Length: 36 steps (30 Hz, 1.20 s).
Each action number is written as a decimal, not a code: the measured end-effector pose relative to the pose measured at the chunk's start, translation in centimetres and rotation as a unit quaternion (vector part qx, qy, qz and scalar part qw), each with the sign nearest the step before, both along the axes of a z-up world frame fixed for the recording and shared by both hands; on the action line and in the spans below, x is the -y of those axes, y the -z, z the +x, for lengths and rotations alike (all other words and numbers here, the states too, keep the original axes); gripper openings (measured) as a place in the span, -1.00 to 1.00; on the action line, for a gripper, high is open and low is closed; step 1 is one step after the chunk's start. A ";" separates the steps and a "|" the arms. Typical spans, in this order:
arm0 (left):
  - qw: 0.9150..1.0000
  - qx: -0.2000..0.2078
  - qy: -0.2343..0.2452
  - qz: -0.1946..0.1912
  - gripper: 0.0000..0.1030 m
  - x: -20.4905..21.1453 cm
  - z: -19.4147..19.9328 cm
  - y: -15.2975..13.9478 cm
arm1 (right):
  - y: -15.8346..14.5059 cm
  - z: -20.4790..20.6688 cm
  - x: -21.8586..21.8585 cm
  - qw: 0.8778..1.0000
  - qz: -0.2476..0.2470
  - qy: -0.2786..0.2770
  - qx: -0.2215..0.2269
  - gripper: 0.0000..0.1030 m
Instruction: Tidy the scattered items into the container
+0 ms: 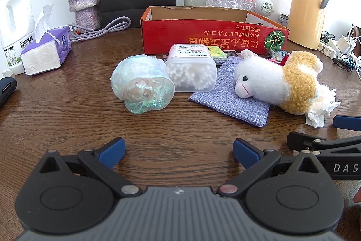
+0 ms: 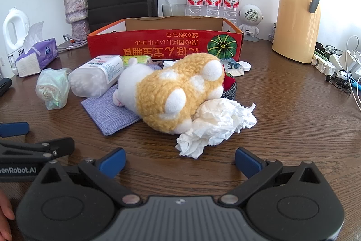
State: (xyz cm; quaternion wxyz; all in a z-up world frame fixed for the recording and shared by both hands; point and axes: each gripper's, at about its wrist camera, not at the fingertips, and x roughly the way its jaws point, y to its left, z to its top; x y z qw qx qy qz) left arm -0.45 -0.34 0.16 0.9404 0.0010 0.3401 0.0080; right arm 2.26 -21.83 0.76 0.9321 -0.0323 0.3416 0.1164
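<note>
Fingers (image 2: 112, 159) flank bare table, crumpled tissue (image 2: 216, 125) just beyond.

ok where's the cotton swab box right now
In the left wrist view the cotton swab box lies mid-table before the red box, between the plastic bag roll and the plush toy.

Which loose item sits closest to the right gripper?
The crumpled tissue, just ahead of the open right gripper. The plush toy, cloth pouch, swab box and bag roll all lie farther back or to the left.
</note>
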 end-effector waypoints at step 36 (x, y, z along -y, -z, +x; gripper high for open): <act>0.999 0.033 -0.021 0.016 1.00 -4.3 6.6 -3.0 | -3.6 0.6 1.5 0.998 0.039 0.011 0.057 0.93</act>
